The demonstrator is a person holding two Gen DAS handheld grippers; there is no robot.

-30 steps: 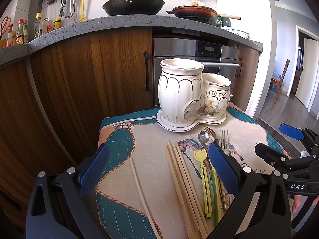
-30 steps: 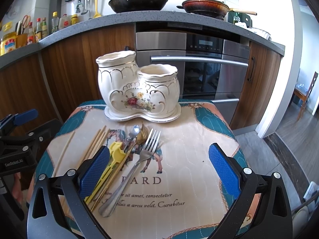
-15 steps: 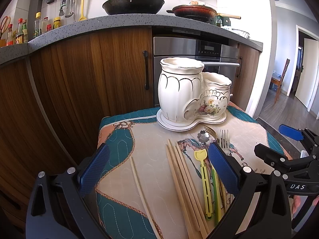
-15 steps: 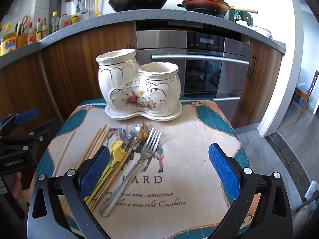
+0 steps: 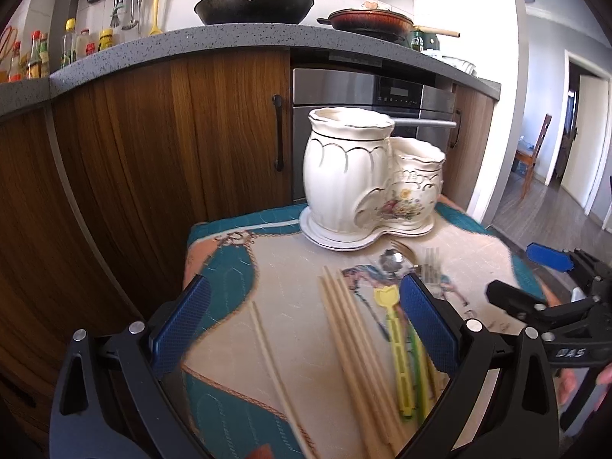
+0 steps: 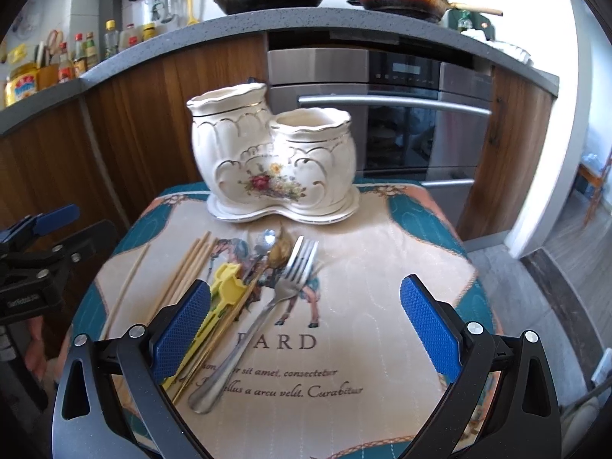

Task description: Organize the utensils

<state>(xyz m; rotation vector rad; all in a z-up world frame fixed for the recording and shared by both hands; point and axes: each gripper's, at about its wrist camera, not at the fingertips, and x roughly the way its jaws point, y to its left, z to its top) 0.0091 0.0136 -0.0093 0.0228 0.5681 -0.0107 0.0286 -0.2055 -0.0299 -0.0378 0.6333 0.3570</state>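
I am wearing matte black plastic frames on both sides. My left gripper (image 5: 304, 325) is showing two fingers (image 5: 427, 327) faced with blue cross-hatched pads and studded with round silver screws. My right gripper (image 6: 304, 325) is showing the same blue pads, black arms with triangular cut-outs and silver screws, and its side is carrying white lettering ending in "DAS".

Bright daylight, motion blur, fisheye-bent edges

We see bare tabletop (image 6: 382, 267) right of the fork (image 6: 283, 290); the holder (image 6: 275, 160) blocks the far edge, chopsticks (image 6: 187, 267) crowd the left.
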